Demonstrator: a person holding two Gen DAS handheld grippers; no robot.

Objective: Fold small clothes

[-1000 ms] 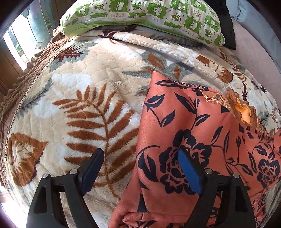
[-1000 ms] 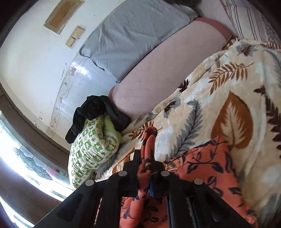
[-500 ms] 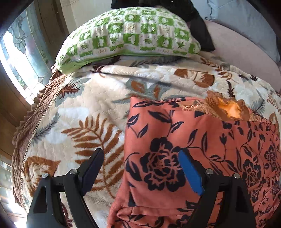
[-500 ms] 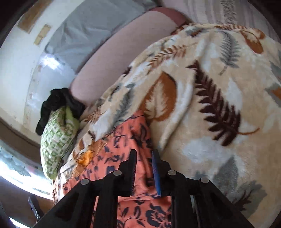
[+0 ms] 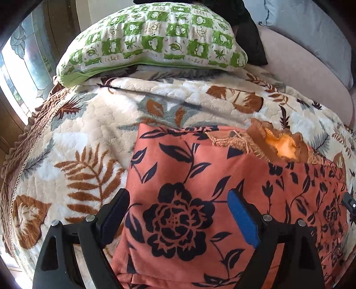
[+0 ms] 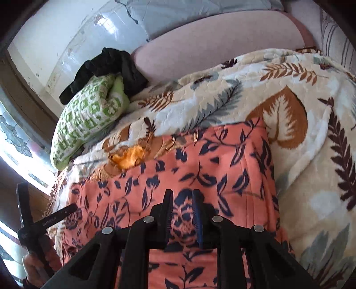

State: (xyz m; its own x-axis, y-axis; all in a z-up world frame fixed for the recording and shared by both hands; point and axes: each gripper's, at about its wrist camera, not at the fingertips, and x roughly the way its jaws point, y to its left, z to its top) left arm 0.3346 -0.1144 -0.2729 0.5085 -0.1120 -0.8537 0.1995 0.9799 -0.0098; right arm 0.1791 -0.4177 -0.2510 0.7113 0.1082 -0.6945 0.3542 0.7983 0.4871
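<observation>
A cream quilted blanket (image 5: pixel 89 137) printed with brown and grey leaves covers the bed ahead of the left claw and to either side of it. Beyond it, a green-and-white checked pillow (image 5: pixel 153 37) lies on the blanket's far edge, with a crumpled black cloth (image 6: pixel 104 69) touching its back. A pink cushion (image 6: pixel 213 44) and a grey pillow (image 6: pixel 178 13) sit farther off, near a stained-glass window (image 5: pixel 24 64) at far left.

The garment (image 5: pixel 178 200) is salmon-orange cloth printed with dark navy flowers and leaves — folded into a flat, roughly rectangular panel, its top edge straight. At that top edge a brown frilled neckline (image 5: pixel 255 140) gapes, showing a yellow-orange lining (image 5: pixel 281 145). It lies spread on the blanket (image 5: pixel 89 133), below the blanket's pillow end — smooth, barely creased.
</observation>
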